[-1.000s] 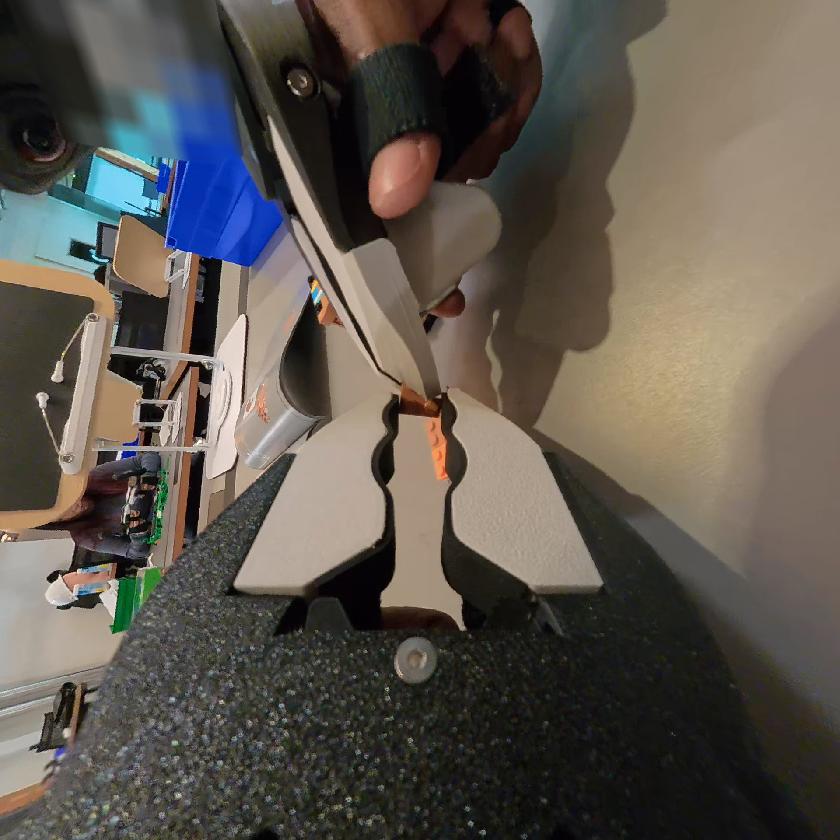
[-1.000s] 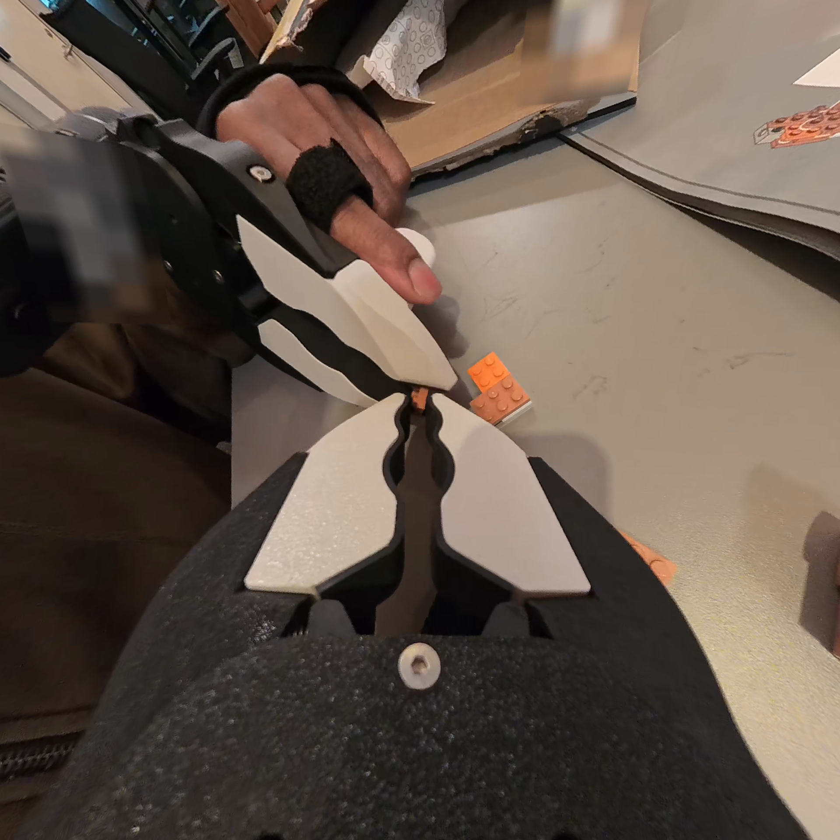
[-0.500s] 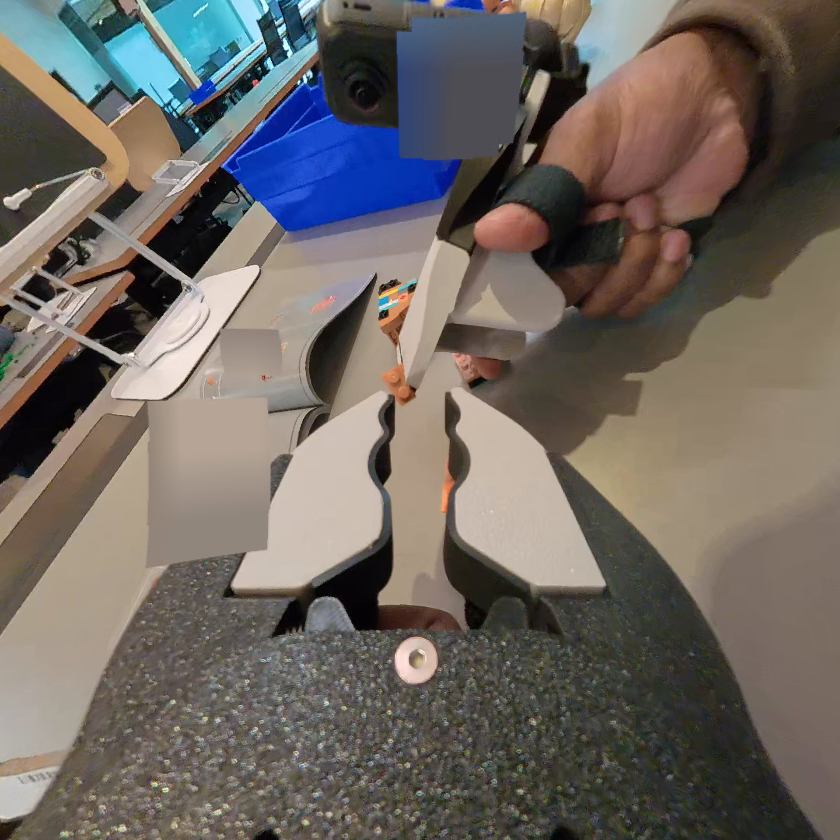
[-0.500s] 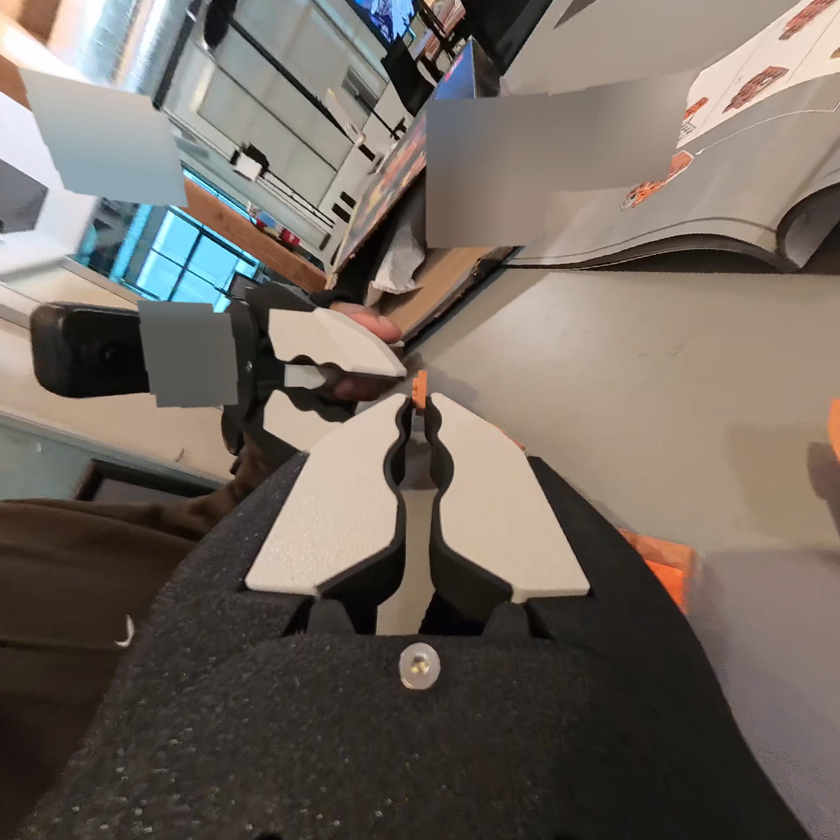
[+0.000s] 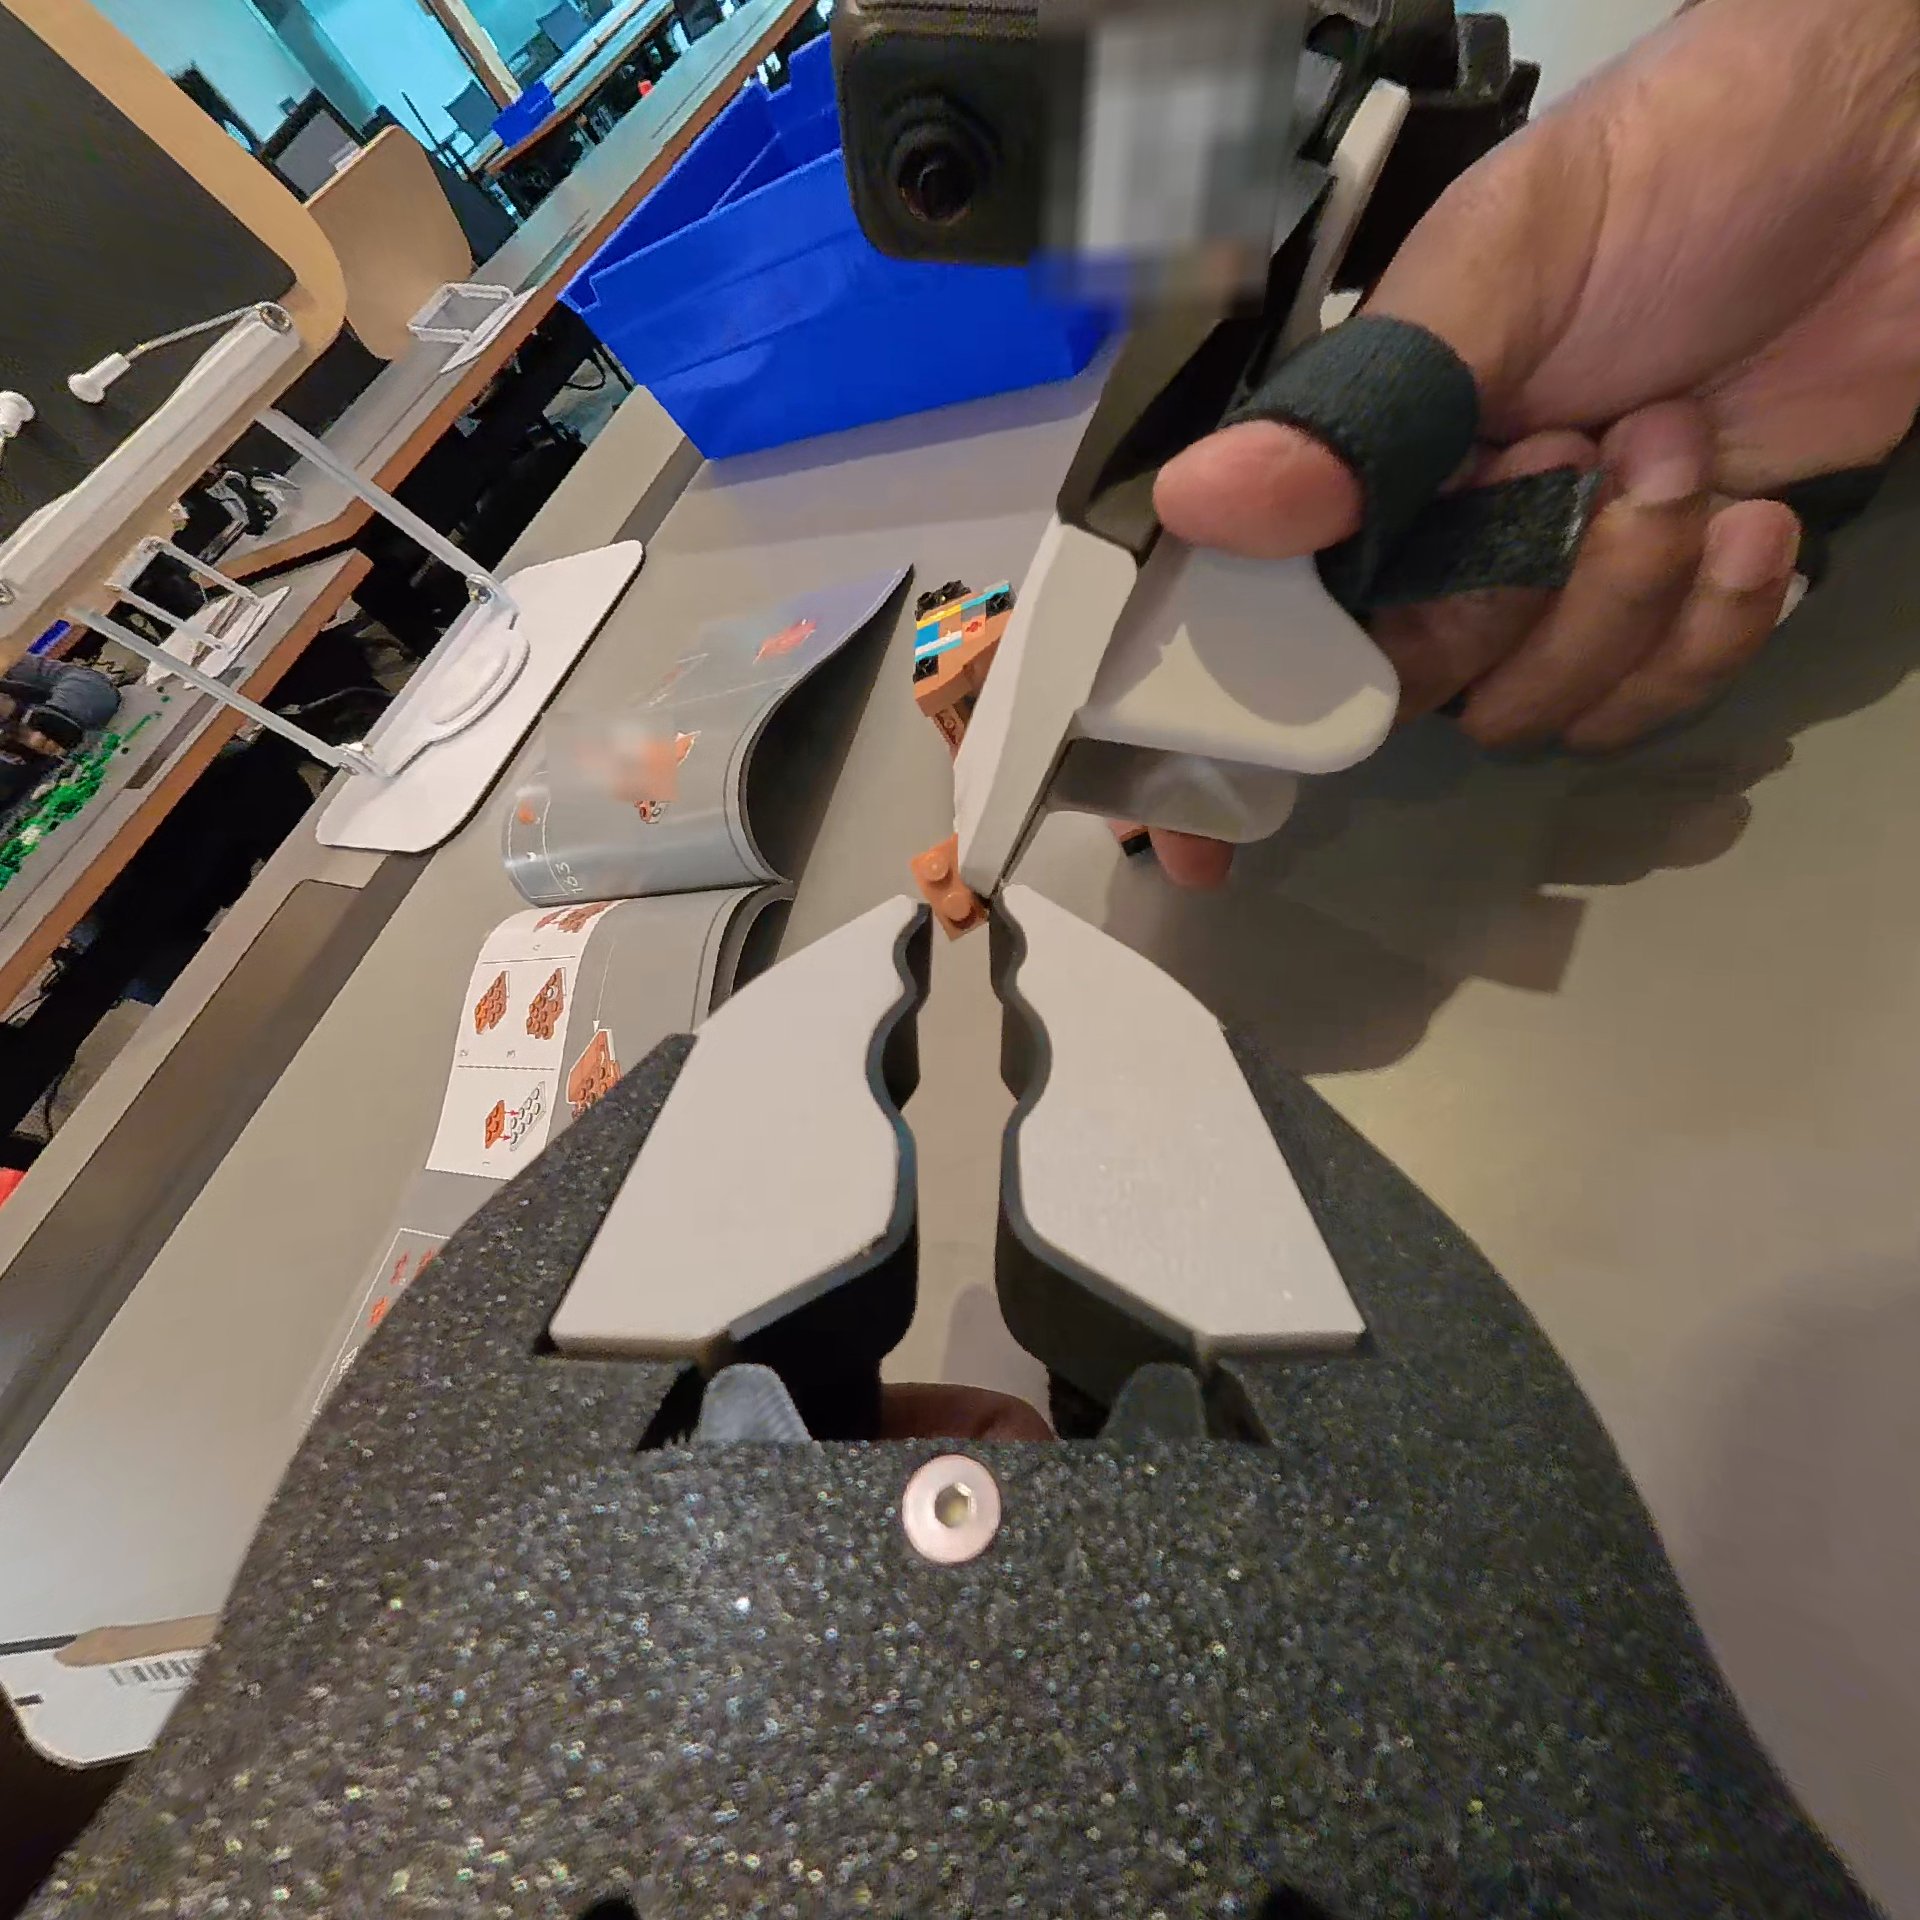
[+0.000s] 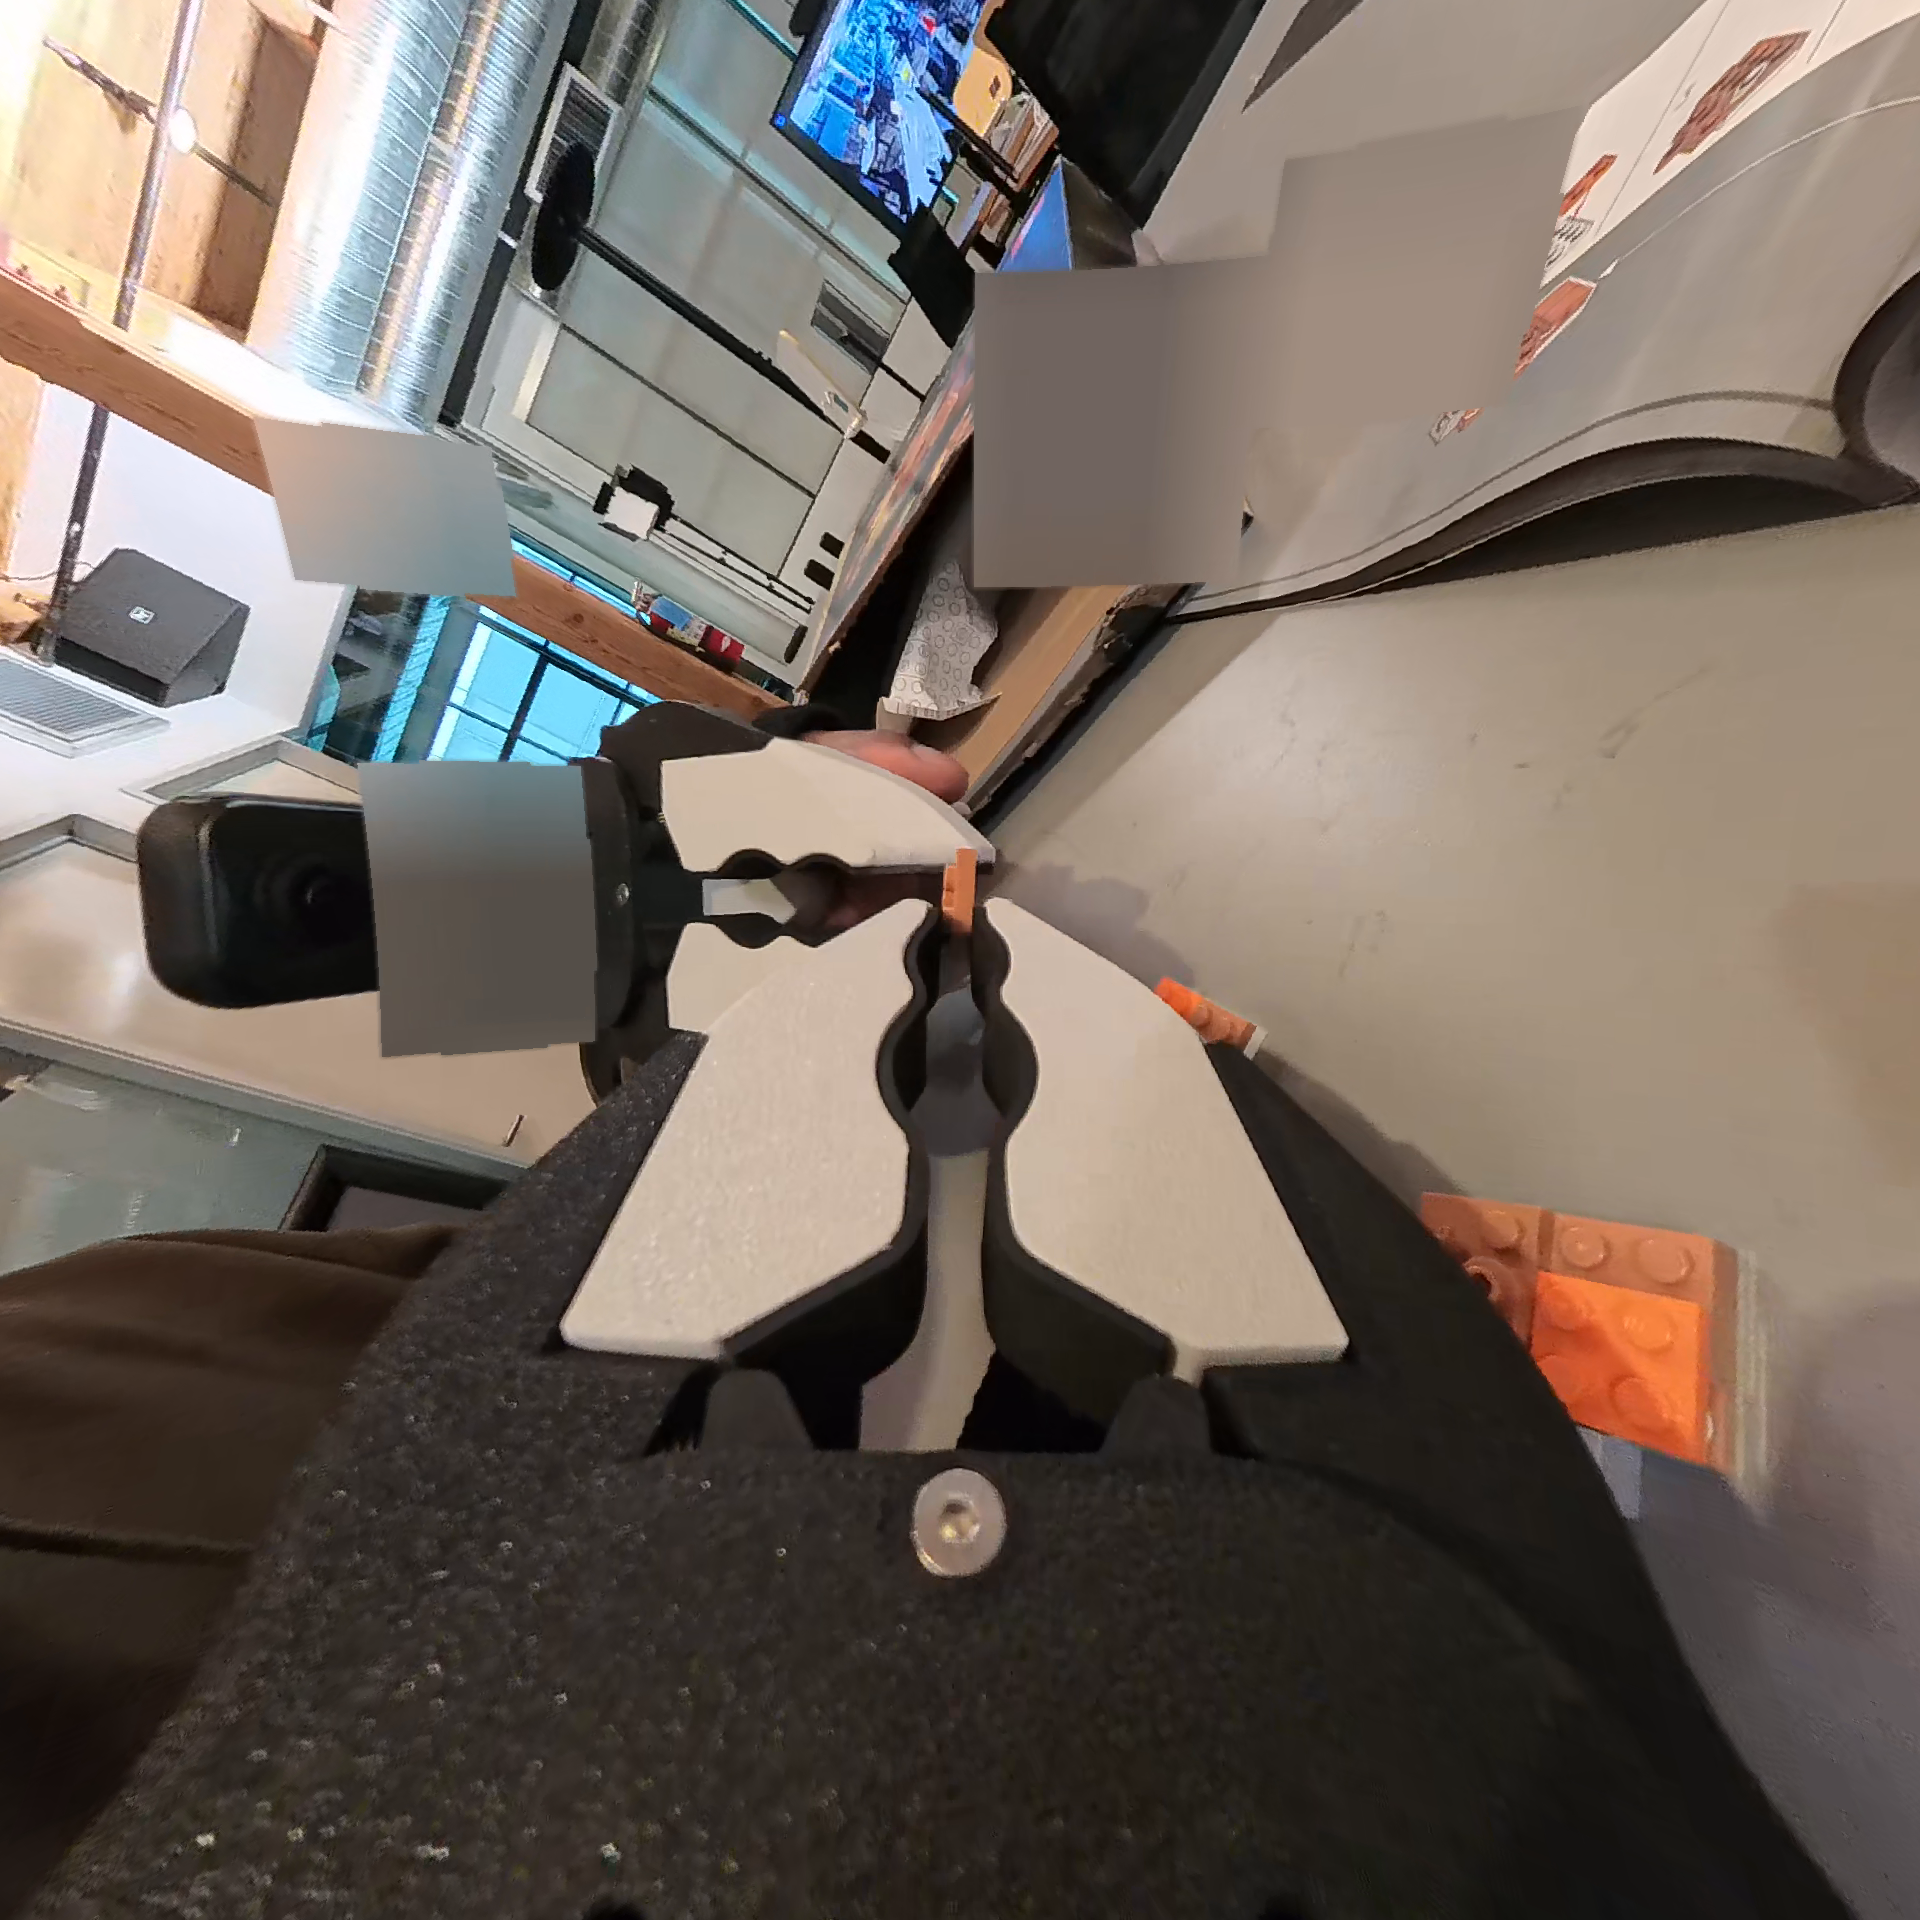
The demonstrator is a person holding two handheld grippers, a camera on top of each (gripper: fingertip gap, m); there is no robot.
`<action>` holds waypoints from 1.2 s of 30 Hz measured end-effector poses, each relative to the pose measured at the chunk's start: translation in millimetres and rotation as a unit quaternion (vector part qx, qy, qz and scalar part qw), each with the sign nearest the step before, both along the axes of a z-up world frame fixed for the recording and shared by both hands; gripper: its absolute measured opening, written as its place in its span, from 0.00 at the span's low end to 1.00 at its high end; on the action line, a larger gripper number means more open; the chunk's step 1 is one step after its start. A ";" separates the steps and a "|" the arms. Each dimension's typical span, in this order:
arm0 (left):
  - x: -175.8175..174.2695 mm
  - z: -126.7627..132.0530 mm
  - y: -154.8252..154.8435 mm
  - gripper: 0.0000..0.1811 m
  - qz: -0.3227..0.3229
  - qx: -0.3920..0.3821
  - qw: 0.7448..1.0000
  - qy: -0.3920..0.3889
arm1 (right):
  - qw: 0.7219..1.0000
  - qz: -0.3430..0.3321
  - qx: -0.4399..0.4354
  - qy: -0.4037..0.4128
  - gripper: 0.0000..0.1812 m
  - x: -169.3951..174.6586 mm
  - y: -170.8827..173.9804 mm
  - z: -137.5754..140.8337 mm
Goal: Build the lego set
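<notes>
At centre frame the right gripper pinches a small brown plate by one edge, apparently offering it to the left gripper, whose tips stand slightly parted around it; farther off lie an open booklet and blue bins.

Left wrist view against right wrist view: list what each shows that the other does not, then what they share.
Only the left wrist view shows the blue bins, the small multicoloured model on the table and the hand holding the right tool.

Only the right wrist view shows the orange plates lying on the table, the torn cardboard box and the wall screen.

Both show the open instruction booklet, the grey table and the small brown piece pinched in the right tool, beside the left tool.
</notes>
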State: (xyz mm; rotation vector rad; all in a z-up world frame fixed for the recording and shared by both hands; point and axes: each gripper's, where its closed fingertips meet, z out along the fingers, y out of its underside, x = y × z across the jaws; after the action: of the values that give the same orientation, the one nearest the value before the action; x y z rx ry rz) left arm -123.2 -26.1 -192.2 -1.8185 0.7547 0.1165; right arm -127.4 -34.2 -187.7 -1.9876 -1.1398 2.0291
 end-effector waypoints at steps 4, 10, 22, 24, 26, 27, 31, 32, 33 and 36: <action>0.6 -2.3 -3.4 0.05 -0.014 -0.010 1.000 0.005 | 1.000 0.010 0.009 -0.004 0.03 0.1 -3.0 -2.1; 1.2 -7.3 -7.5 0.05 -0.033 -0.024 0.999 0.007 | 0.999 0.039 0.028 -0.009 0.09 1.0 -10.6 -3.3; -0.3 -50.3 -20.7 0.05 -0.110 -0.133 0.978 0.114 | 0.934 0.125 0.334 -0.032 0.15 19.2 -0.3 -21.3; -1.4 -57.4 -21.2 0.05 -0.119 -0.150 0.972 0.138 | 0.918 0.141 0.370 -0.034 0.15 21.1 0.3 -25.6; -2.5 -60.5 -22.0 0.05 -0.124 -0.157 0.969 0.148 | 0.905 0.155 0.393 -0.039 0.17 22.2 0.6 -31.1; -2.6 -60.6 -22.4 0.05 -0.126 -0.157 0.968 0.150 | 0.901 0.161 0.401 -0.041 0.17 22.4 0.4 -33.4; -5.8 -58.5 -22.1 0.05 -0.124 -0.156 0.969 0.149 | 0.890 0.178 0.417 -0.042 0.17 21.5 -1.5 -37.8; -6.9 -58.1 -22.0 0.05 -0.123 -0.157 0.969 0.148 | 0.889 0.181 0.419 -0.041 0.18 21.3 -2.3 -38.2; -7.5 -57.8 -21.9 0.05 -0.122 -0.158 0.969 0.146 | 0.888 0.184 0.419 -0.041 0.18 21.1 -2.9 -38.5; -7.1 -59.2 -22.4 0.05 -0.124 -0.161 0.969 0.142 | 0.887 0.187 0.421 -0.040 0.18 20.8 -3.5 -39.1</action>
State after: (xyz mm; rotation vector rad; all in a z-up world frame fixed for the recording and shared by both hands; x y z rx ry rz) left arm -130.2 -48.5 -251.4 -2.0184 1.2578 0.0955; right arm -106.6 -37.8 -226.8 -1.4639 -2.0797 1.1706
